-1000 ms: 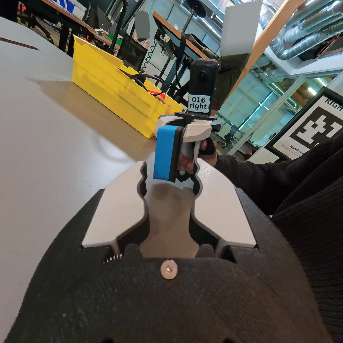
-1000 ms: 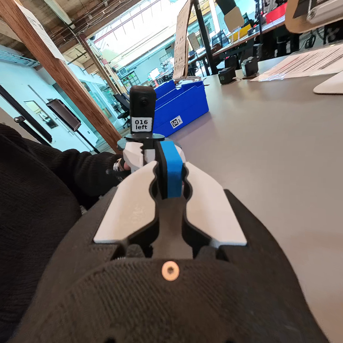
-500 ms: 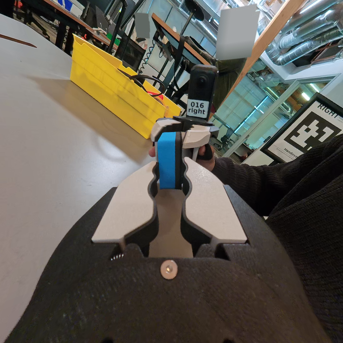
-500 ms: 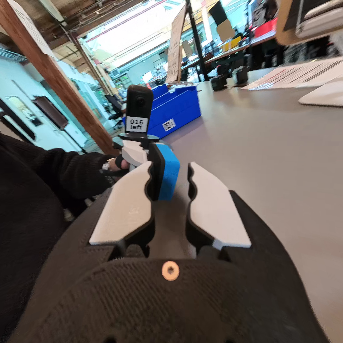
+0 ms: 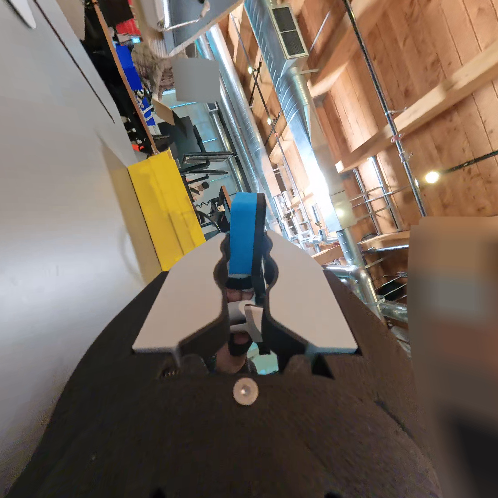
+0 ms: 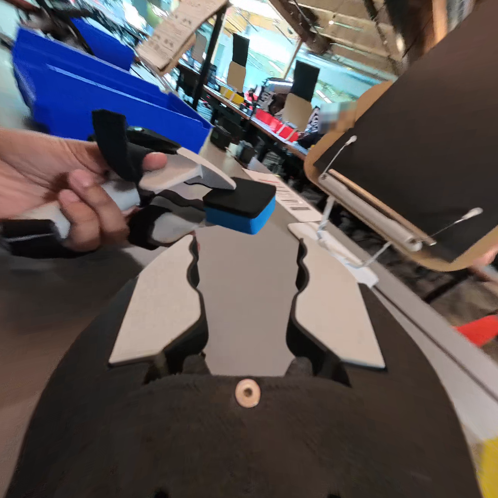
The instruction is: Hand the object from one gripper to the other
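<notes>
Stretching away under both grippers, a smooth grey table (image 6: pixel 248 296) is seen, with bare surface between the right gripper's fingers and its long edge running down the right of that view. A blue plastic bin (image 6: pixel 107 102) is set at the far left of the table in the right wrist view, and a yellow bin (image 5: pixel 164 213) with stepped walls is seen beside the table edge in the left wrist view. A brown board with a black face (image 6: pixel 431 151), propped on a thin wire stand, is placed close on the right, so room on that side is tight. A printed sheet with barcodes (image 6: pixel 293 202) lies flat beyond the sponge; its writing is left unread.

The right gripper (image 6: pixel 247 244) is held with its flat grey fingers spread wide and nothing between them. The left gripper (image 5: pixel 245 239) is pressed onto a sponge block (image 5: pixel 242 237) of blue foam with a black layer, rounded at the corners. In the right wrist view the block (image 6: pixel 242 207) is carried clear of the table, black face up, just beyond the right fingertips, with a hand (image 6: pixel 67 194) wrapped round the left gripper's handle.
</notes>
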`<state>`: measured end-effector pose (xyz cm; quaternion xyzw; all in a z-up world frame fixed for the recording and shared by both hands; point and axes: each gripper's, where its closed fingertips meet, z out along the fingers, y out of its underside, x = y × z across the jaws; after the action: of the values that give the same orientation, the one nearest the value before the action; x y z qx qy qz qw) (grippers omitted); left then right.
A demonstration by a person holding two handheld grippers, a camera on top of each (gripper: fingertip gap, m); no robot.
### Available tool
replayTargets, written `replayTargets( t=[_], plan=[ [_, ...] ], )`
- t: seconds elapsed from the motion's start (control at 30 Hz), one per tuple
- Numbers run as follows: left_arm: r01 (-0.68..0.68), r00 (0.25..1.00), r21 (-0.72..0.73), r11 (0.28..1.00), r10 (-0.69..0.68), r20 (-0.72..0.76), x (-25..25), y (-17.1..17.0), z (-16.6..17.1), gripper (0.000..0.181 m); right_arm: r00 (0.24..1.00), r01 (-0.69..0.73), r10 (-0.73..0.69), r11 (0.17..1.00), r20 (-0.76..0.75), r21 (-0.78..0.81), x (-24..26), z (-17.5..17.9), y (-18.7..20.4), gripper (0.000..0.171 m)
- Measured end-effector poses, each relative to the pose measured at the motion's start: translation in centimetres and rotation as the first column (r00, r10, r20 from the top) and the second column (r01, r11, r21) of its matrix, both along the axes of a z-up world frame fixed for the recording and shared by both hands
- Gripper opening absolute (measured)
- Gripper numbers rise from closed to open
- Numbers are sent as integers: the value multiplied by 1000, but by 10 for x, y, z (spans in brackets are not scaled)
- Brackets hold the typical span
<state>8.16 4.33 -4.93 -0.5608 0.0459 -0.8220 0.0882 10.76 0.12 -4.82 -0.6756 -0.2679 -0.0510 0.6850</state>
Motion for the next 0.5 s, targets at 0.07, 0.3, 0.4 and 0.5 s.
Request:
replayTargets(
  t=[0.07, 0.3, 0.4, 0.5],
  plan=[
    [13, 1000, -68, 998, -12, 13, 2, -6, -2, 23, 995, 40, -43, 999, 92, 33, -4, 0, 1, 74],
    [95, 995, -178, 979, -89, 43, 9, -39, -3, 22, 998, 24, -23, 1000, 64, -20, -19, -10, 5, 78],
    [110, 994, -191, 975, -102, 49, 10, -48, -5, 23, 997, 27, -27, 1000, 72, -3, -18, -6, 3, 63],
    [137, 990, -211, 968, -126, 64, 10, -50, -6, 23, 999, 4, -2, 1000, 42, -31, -17, -6, 2, 62]
  ],
)
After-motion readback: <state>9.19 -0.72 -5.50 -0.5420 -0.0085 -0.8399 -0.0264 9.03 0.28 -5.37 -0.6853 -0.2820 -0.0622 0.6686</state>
